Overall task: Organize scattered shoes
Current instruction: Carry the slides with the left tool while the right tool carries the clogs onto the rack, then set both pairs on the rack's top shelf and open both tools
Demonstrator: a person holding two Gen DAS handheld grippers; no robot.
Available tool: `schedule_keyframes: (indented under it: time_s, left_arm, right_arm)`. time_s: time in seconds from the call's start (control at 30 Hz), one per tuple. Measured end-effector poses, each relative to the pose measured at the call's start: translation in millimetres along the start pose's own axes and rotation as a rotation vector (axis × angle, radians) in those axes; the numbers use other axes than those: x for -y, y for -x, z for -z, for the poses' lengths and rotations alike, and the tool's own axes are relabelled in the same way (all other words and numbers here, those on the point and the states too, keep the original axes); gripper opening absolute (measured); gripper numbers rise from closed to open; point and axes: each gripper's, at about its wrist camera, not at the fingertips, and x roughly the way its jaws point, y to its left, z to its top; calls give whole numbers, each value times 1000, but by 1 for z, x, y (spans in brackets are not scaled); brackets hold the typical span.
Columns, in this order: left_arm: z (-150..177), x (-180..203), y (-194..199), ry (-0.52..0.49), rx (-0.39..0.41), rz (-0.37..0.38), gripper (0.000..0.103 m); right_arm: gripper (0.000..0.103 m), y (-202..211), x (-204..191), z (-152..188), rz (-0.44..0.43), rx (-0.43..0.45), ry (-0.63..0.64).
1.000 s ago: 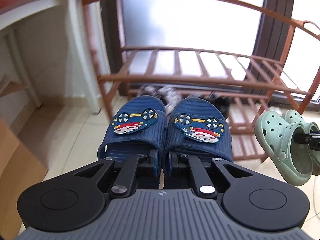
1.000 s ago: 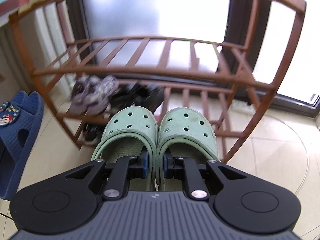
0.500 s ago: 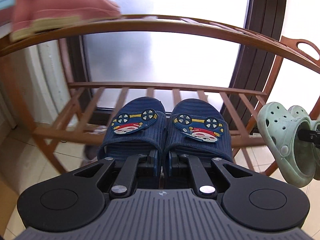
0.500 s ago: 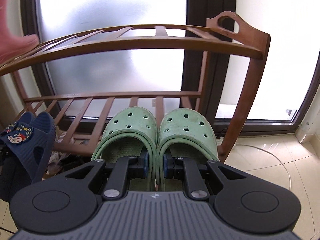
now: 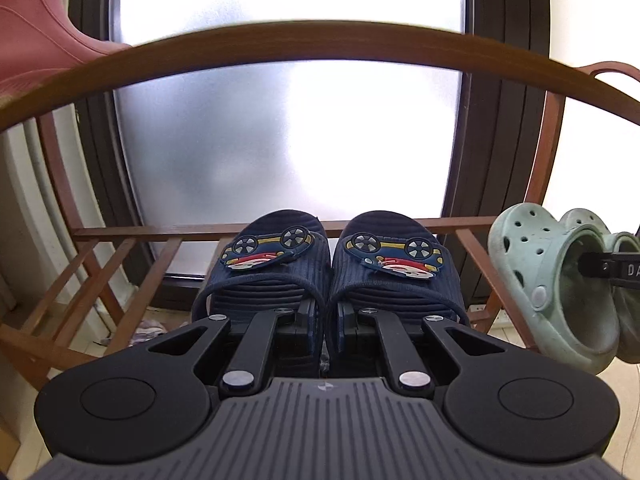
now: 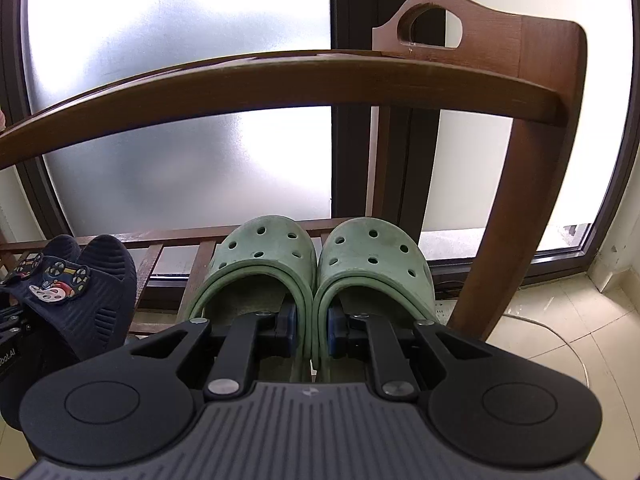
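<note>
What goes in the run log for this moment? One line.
left gripper: shut on slippers | right gripper: shut on clogs | rack: ahead

Brown wooden shoe rack [image 6: 520,216] before bright frosted window [image 5: 288,140]; cream tile floor [image 6: 560,320].

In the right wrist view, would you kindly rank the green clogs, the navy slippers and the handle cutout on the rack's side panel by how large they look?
1. Green clogs, held close to the lens, so nearness inflates them.
2. Navy slippers, partly cut off at the left edge, so true size is unsure.
3. Handle cutout, clearly smallest.
</note>
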Motion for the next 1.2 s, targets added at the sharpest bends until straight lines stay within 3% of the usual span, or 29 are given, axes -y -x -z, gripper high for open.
schedule_keyframes:
  time_s: [0.4, 0.6, 0.67, 0.73, 0.83, 1.2]
  left_arm:
    - [3, 15, -34, -5, 72, -45, 12]
    - [4, 13, -52, -15, 46, 19, 16]
    - [5, 13, -52, -34, 46, 24, 24]
    - [4, 11, -51, -39, 37, 44, 48]
    - [4, 9, -38, -61, 52, 69, 65]
    - [12, -9, 25, -52, 35, 87, 71]
  right_arm:
    - [17, -50, -16, -7, -9, 12, 83]
    - [18, -71, -11, -5, -13, -13, 65]
    - [20, -73, -10, -3, -18, -13, 69]
    - [21, -73, -10, -4, -15, -13, 79]
    - [36, -66, -14, -5, 1, 0, 111]
    - [49, 8, -11, 10, 18, 2, 110]
